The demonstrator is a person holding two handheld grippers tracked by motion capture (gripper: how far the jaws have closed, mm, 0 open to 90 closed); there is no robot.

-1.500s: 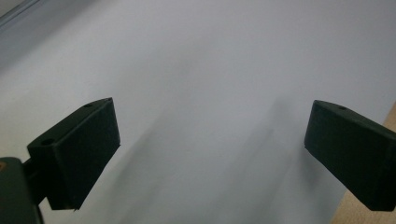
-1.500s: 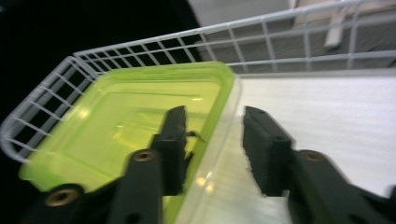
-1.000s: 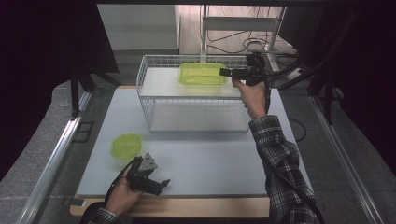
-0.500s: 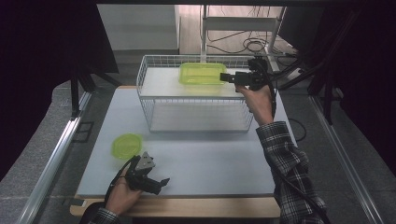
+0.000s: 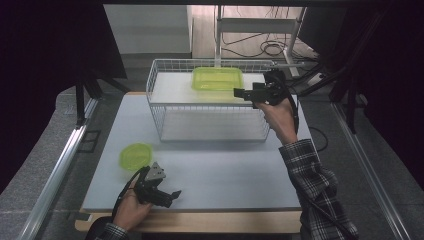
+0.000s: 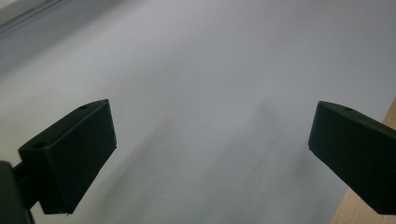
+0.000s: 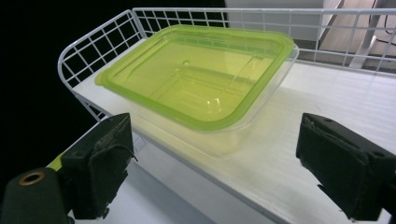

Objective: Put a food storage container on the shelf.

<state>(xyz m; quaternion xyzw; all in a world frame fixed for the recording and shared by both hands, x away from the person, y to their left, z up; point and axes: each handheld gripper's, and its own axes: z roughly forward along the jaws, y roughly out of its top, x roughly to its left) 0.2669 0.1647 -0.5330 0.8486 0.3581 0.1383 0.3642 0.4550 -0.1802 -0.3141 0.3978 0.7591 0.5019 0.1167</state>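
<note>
Container [image 7: 201, 88]: clear rectangular tub with green lid on, sitting flat on the white shelf board [image 5: 175, 89] of the wire rack [image 5: 210, 131], toward the back of the shelf, roughly mid-width. High view puts it at [image 5: 218, 79]. Nothing touching it.

Right gripper [image 5: 239, 93]: just beside the container's near right corner, pointing left at shelf height. Jaws have just been opening, now spread wide and released. In the right gripper view [image 7: 212, 175] the container sits ahead of the pads, apart from both, nothing between them. Right hand [image 5: 275, 112] comes in past the rack's right end, plaid sleeve [image 5: 320, 192] behind it.

Rack: white wire basket walls around the shelf, lower level underneath, standing at the back of the grey table mat [image 5: 225, 175].

Round green lid [image 5: 136, 156]: lies flat on the mat, front left, well apart from the rack.

Left gripper [image 5: 175, 194]: resting low at the front edge of the mat, just beside the round lid, not touching it. Left gripper view [image 6: 210, 158] shows jaws wide apart, released, bare mat between them. Left hand [image 5: 132, 210] holds it from below.
</note>
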